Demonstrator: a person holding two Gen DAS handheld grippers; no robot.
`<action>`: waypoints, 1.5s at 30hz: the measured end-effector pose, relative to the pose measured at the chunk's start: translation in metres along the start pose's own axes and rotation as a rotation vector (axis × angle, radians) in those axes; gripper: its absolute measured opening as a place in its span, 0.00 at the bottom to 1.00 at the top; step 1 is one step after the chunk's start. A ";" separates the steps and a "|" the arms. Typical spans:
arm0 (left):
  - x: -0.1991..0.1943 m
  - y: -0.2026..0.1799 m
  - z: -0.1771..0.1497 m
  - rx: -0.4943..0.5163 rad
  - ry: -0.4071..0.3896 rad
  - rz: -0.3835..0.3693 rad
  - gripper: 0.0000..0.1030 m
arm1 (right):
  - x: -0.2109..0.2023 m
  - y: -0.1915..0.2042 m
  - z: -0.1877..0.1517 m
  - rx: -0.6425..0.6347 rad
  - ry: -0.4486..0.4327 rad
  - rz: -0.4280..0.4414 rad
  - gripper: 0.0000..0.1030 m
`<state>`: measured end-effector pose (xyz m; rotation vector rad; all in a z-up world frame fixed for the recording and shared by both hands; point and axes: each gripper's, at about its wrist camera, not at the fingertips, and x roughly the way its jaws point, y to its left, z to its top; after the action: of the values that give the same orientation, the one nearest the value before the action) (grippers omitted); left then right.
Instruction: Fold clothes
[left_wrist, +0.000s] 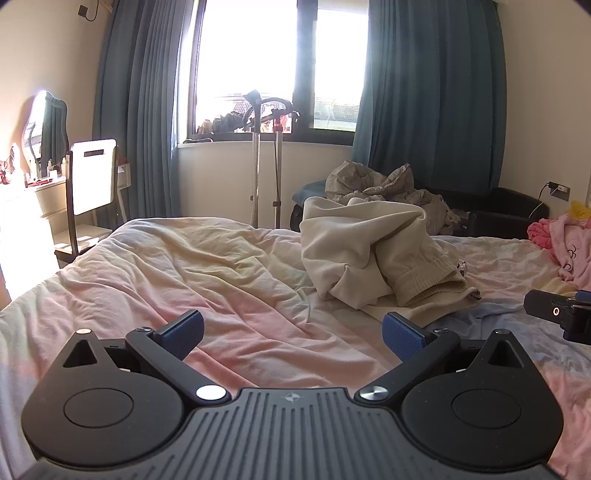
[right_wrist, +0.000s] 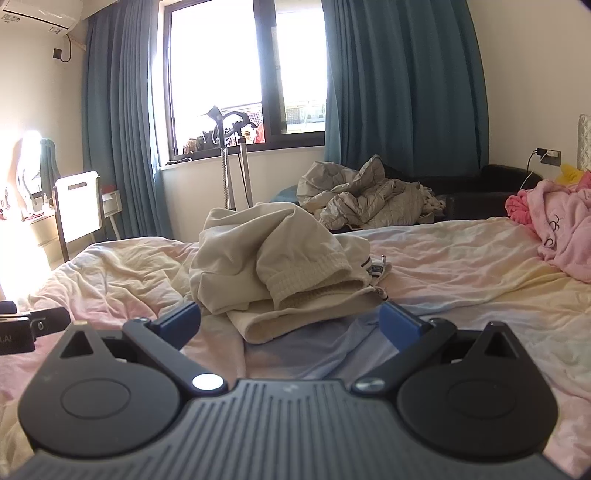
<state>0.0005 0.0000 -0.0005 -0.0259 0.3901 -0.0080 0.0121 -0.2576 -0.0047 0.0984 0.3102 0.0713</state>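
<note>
Blue curtains (left_wrist: 424, 92) — chair (left_wrist: 92, 177), garment steamer (left_wrist: 264, 122)

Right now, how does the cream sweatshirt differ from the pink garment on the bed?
The cream sweatshirt lies mid-bed, just ahead of the open right gripper; the pink garment lies at the bed's right edge, away from both grippers. The cream sweatshirt is plain with a ribbed cuff showing; the pink garment is fluffy-looking with small dark markings. Both are crumpled and unfolded on the bed sheet.

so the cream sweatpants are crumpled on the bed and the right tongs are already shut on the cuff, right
Not quite. The cream sweatpants are crumpled on the bed, but the right tongs are open, with nothing between the blue pads and the cuff lying just ahead of them. The right wrist view shows it.
</note>
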 end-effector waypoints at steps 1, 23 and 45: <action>0.000 0.000 0.000 0.001 0.002 -0.001 1.00 | 0.000 0.000 0.000 0.003 -0.002 0.000 1.00; -0.005 -0.004 -0.002 0.013 -0.023 -0.001 1.00 | 0.000 0.002 -0.001 -0.004 -0.011 -0.001 1.00; -0.002 -0.006 -0.003 0.017 -0.030 0.007 1.00 | 0.000 0.000 0.003 0.000 -0.019 -0.005 1.00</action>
<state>-0.0023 -0.0056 -0.0021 -0.0075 0.3602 -0.0044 0.0133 -0.2582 -0.0017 0.0982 0.2918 0.0650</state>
